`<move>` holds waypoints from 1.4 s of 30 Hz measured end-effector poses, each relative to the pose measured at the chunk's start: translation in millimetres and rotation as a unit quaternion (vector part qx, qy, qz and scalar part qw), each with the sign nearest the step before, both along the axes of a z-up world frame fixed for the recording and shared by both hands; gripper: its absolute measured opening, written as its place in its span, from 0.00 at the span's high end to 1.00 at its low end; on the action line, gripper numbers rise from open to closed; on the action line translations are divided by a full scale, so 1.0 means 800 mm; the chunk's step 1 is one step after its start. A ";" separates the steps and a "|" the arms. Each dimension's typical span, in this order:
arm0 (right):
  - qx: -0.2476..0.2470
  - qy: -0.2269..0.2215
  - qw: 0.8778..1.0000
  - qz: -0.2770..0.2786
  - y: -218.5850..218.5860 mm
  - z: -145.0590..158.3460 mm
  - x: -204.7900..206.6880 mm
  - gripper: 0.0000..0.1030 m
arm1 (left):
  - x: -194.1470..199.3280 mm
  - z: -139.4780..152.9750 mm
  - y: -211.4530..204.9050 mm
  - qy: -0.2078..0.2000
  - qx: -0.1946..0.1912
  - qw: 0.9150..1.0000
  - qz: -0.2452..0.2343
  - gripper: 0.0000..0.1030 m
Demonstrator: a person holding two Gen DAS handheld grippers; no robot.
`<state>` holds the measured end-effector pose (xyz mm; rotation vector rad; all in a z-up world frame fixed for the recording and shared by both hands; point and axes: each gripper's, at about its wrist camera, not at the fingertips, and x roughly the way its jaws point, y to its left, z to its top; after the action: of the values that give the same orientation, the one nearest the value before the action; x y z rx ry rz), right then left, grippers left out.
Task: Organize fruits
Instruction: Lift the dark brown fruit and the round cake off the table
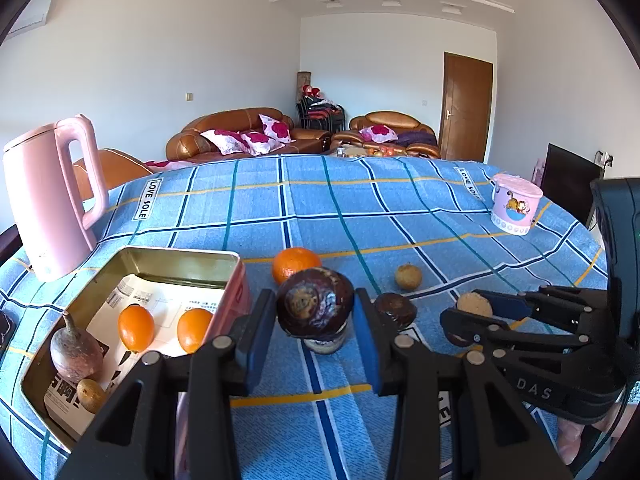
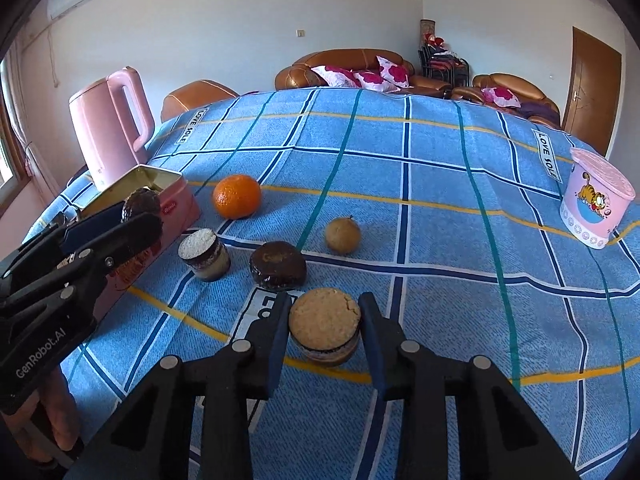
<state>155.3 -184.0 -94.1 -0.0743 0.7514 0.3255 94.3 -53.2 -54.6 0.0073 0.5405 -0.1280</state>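
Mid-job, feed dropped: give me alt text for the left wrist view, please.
The left gripper clamps a dark brown, wrinkled round fruit above the blue checked tablecloth. At left, an open tin holds two small oranges, a reddish root and a small brown fruit. At right, the right gripper flanks a tan round item.

A pink kettle (image 1: 52, 196) stands on the blue checked tablecloth (image 1: 360, 208). A pink cartoon cup (image 2: 596, 204) sits far right. 2 brown sofas (image 1: 240, 136) are behind.
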 end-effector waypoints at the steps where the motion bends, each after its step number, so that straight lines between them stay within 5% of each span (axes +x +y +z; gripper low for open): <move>1: 0.002 -0.007 1.000 0.000 0.000 0.002 -0.003 0.65 | 0.000 0.000 -0.001 -0.001 0.001 1.000 -0.001 0.60; 15: 0.008 -0.086 0.996 0.006 0.001 0.024 -0.027 0.65 | -0.011 0.005 -0.003 -0.024 0.002 1.000 -0.006 0.60; 42: 0.033 -0.168 0.985 0.001 -0.011 0.042 -0.062 0.65 | -0.027 0.011 0.001 -0.062 -0.005 0.998 -0.001 0.60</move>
<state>105.5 -192.6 -60.4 -0.0659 0.4054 0.3289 72.7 -52.8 -45.8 0.0064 0.4151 -0.1320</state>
